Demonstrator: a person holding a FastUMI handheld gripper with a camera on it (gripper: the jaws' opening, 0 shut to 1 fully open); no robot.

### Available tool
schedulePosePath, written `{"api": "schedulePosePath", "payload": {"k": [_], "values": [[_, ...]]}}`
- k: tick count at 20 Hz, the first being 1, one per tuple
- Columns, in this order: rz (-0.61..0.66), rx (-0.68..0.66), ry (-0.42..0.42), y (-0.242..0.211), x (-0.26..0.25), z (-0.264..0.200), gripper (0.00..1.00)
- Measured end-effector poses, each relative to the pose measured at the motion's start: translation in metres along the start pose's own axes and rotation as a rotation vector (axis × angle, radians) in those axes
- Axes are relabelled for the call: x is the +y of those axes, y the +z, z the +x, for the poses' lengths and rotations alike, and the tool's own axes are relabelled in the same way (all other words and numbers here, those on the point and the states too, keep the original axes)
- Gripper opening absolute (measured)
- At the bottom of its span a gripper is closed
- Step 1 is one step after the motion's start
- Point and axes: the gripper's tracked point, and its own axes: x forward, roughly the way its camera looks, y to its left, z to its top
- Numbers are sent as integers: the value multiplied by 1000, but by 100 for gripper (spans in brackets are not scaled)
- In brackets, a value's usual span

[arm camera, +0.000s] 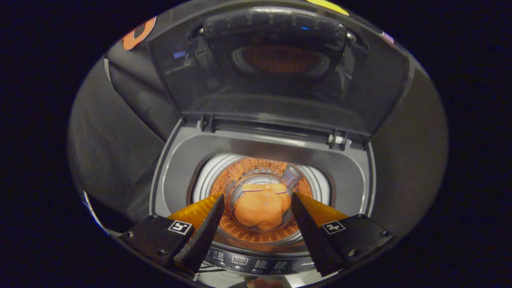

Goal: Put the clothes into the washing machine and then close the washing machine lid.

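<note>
A: Right at the front, the gripper (256, 200) hangs over the washing machine (262, 160), its two dark ribbed fingers (204, 234) spread wide apart with nothing clamped between them

B: Below the finger bases sits the control panel (256, 264) on the near edge of the machine, with small buttons and a little display, too small to make out

A: Past the panel the round mouth of the drum (262, 200) opens in the machine's top, glowing orange on its perforated wall

B: And there is the clothing! An orange garment (262, 208) lies bundled at the bottom of the drum, seen down through the gap between the fingertips and touching neither of them

A: It shows a collar with a dark stripe and a few small buttons on top

B: Just behind it in the drum, a shiny silver fitting (291, 176) stands against the wall

A: Around the drum's mouth runs the grey top deck (180, 160) of the machine

B: At the far edge of that deck, two hinges (338, 140) carry the lid (276, 64), which stands raised and wide open

A: Its dark glossy underside faces us, and a dim orange reflection of the drum shows in its window (280, 60)
</note>
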Motion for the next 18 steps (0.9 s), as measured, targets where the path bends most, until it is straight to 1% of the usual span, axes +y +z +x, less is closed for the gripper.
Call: {"api": "schedulePosePath", "payload": {"k": [7, 12, 16, 18], "values": [[-10, -127, -17, 71, -10, -69, 100], [-25, -252, -14, 135, -7, -127, 100], [-33, -332, -5, 181, -8, -158, 100], [-27, -348, -7, 200, -7, -165, 100]]}}
